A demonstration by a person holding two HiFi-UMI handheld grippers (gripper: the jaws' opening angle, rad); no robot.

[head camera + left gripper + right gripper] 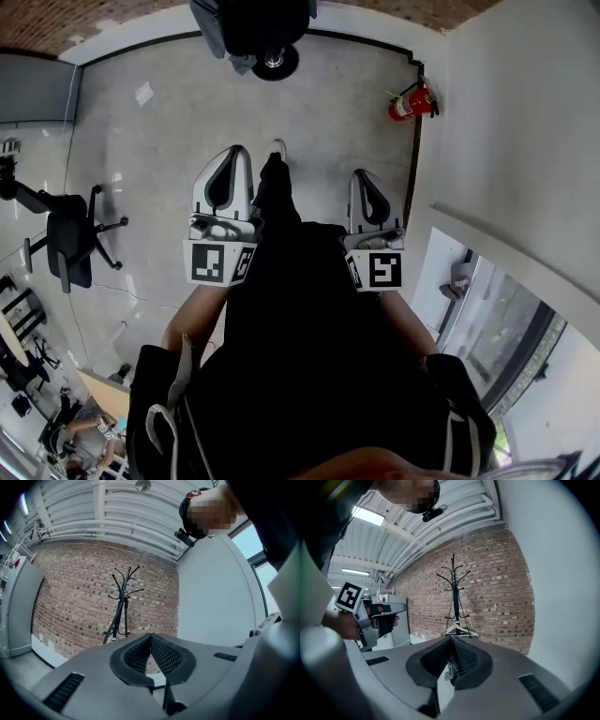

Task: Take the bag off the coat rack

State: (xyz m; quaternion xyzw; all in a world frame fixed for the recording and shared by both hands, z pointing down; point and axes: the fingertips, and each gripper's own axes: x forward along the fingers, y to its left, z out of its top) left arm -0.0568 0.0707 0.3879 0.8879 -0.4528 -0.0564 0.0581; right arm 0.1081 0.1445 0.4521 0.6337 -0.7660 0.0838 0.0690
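- Your left gripper has its jaws pressed together on nothing. Your right gripper is the same, with jaws together and empty.
- The coat rack stands upright against the brick wall, straight ahead and well apart from both grippers.
- In the right gripper view its pole rises directly above the jaw line. In the left gripper view it sits a little to the left — so your right hand looks better lined up.
- No bag can be made out on the rack — only a hanger hangs low on it.
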